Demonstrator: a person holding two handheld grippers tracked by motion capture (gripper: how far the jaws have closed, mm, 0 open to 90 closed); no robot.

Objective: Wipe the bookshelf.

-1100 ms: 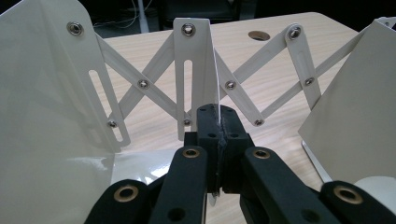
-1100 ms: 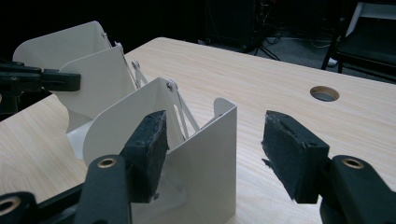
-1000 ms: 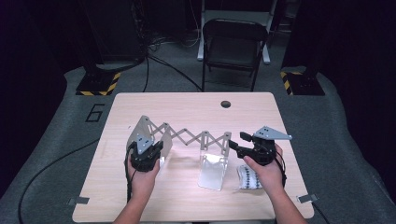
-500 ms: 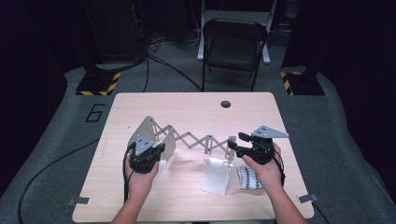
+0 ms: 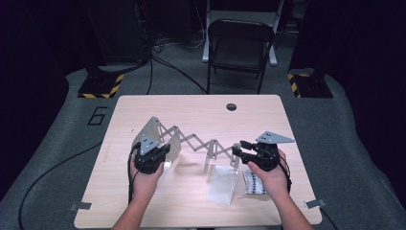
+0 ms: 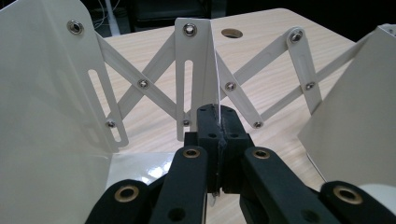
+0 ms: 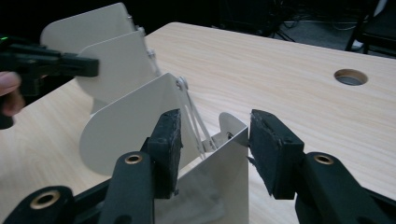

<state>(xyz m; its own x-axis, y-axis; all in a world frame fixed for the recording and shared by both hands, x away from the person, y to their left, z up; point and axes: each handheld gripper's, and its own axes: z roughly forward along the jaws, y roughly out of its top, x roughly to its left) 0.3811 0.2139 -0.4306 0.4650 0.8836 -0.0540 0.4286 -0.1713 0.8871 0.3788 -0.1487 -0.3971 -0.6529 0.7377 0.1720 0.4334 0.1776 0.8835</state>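
Observation:
A white metal accordion rack (image 5: 201,143) with scissor links stands stretched across the table (image 5: 201,110). My left gripper (image 5: 158,151) (image 6: 217,121) is shut on the thin edge of an upright divider plate (image 6: 194,70) near the rack's left end. My right gripper (image 5: 239,149) (image 7: 212,140) straddles the top edge of the right end plate (image 7: 224,182). Its jaws have just been closing with the plate between them, and a clear gap still shows at the left pad (image 7: 168,140). The left gripper also shows far left in the right gripper view.
A small striped object (image 5: 253,184) lies on the table under my right hand. A round hole (image 5: 231,106) sits near the table's far edge. A black folding chair (image 5: 239,43) stands beyond the table, with cables on the floor.
The right gripper's jaws have narrowed around the end plate. The left hand with its divider plate has shifted slightly; the rack stays stretched.

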